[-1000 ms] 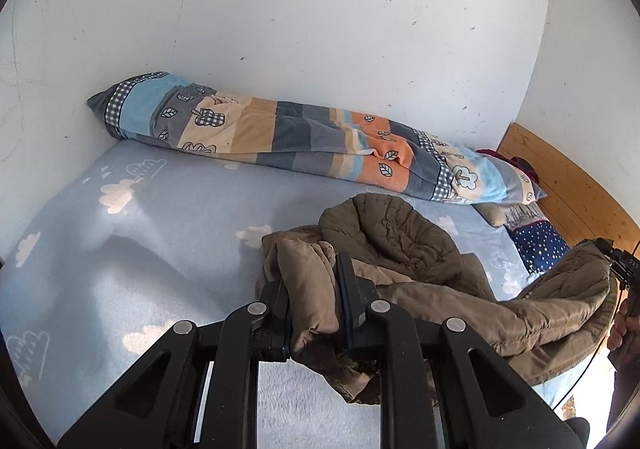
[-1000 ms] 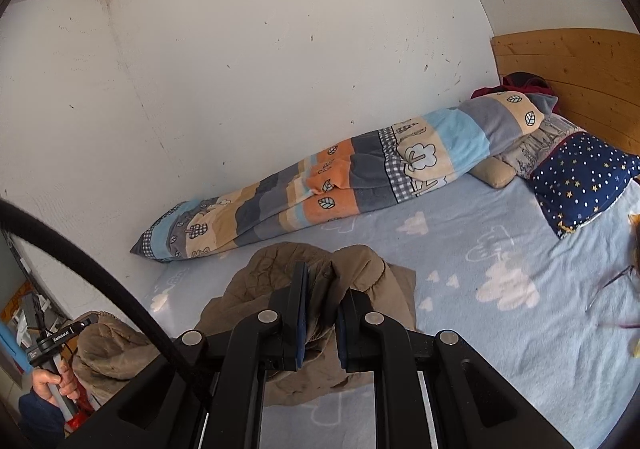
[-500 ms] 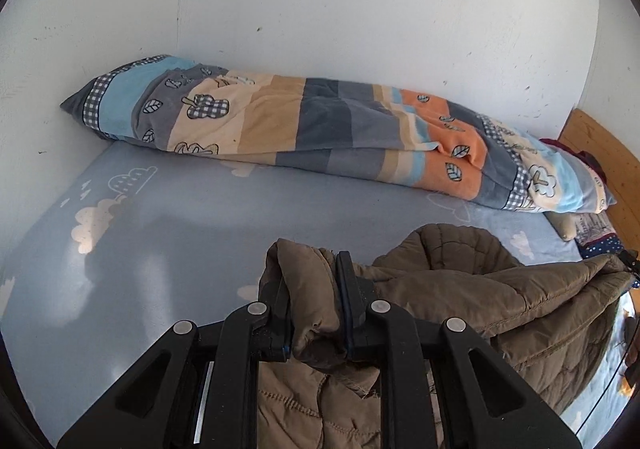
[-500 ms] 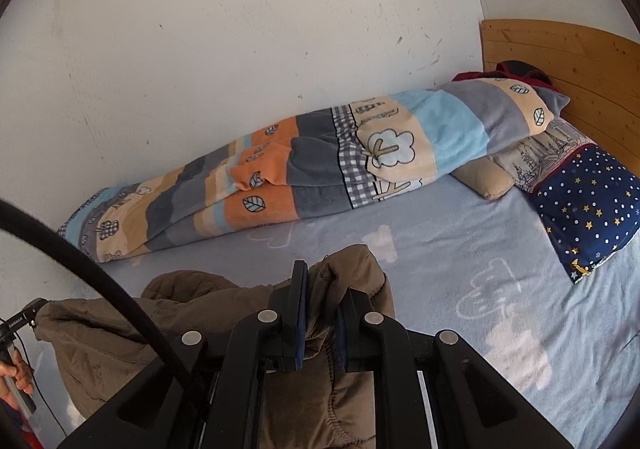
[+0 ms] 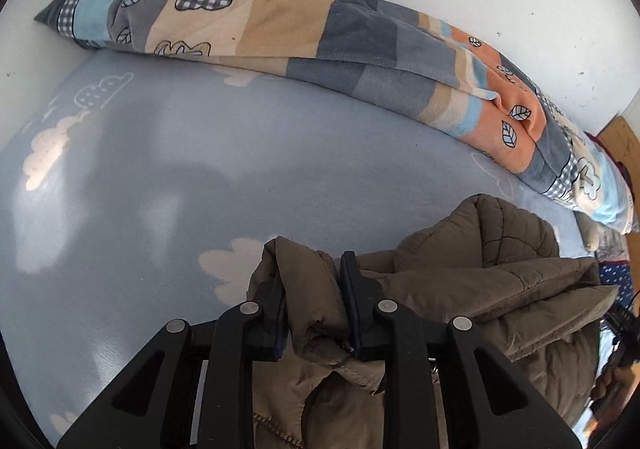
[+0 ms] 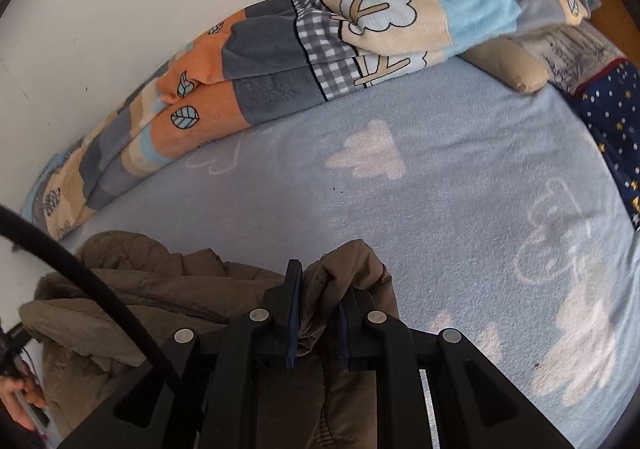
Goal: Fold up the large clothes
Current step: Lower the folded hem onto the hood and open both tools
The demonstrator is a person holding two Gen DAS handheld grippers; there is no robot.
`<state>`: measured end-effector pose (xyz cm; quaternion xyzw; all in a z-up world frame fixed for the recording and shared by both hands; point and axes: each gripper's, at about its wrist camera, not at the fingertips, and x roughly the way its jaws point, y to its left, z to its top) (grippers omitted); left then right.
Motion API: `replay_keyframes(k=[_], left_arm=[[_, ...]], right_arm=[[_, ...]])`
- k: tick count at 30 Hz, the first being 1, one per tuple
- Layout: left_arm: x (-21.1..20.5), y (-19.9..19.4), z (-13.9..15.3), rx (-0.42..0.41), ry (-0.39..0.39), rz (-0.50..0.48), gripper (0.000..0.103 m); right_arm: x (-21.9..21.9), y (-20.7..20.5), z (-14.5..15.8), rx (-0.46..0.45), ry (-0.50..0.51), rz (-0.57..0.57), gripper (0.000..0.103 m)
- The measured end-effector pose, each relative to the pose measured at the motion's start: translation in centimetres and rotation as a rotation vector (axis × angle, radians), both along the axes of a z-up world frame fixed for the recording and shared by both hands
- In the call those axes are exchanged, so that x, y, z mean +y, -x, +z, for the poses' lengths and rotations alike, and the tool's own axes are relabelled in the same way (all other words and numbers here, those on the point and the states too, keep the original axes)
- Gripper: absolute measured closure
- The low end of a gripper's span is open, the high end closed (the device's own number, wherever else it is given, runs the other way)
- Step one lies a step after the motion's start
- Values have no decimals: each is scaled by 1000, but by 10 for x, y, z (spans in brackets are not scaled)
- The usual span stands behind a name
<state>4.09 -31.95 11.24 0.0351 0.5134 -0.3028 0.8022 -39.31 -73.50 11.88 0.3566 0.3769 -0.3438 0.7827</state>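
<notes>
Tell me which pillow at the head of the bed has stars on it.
The dark navy pillow, dotted with small stars, nearest the right edge. The plain tan one beside it has none.

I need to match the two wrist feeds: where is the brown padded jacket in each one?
Left wrist: brown padded jacket fills the lower right, a fold between the left tongs.
Right wrist: jacket sits lower left, a fold between the right tongs.
Shared landmark: the striped patchwork blanket along the wall.

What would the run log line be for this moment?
step: laying jacket on bed | left gripper: jaws just opening, jacket fold between | right gripper: same | blanket: by wall
</notes>
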Motion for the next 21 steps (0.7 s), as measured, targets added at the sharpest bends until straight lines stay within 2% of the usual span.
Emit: replay_keyframes(k=[1, 2, 3, 4, 6, 8, 10, 12, 14, 15, 16, 18, 21], left_arm=[[5, -6, 2, 47, 35, 16, 75], [13, -12, 6, 88, 83, 41, 73], [21, -14, 12, 105, 118, 70, 68], [30, -17, 19, 97, 141, 108, 54], [47, -18, 39, 18, 160, 176, 45], [60, -18, 54, -16, 189, 193, 45], [68, -11, 66, -40, 215, 171, 45], [60, 4, 74, -83, 200, 80, 45], [46, 29, 76, -135, 165, -53, 45], [34, 44, 73, -157, 139, -128, 45], [20, 60, 68, -180, 101, -190, 45], [-7, 86, 54, -199, 47, -286, 45], [-46, 108, 28, -211, -50, -359, 45]], right_arm=[[-2, 6, 4, -34, -26, -10, 77], [-4, 15, 9, -64, -42, -29, 61], [-4, 23, 18, -81, -36, -54, 38], [-5, 32, 27, -93, -19, -82, 27], [-11, 54, 43, -151, -22, -122, 27], [-13, 72, 60, -204, -31, -151, 29], [-2, 79, 79, -226, 11, -113, 31], [16, 68, 92, -208, 53, -31, 40], [39, 52, 98, -182, 93, 67, 50], [52, 40, 97, -155, 105, 118, 61], [64, 26, 93, -128, 111, 166, 66], [87, 0, 78, -87, 116, 241, 67], [110, -35, 51, -30, 118, 316, 68]])
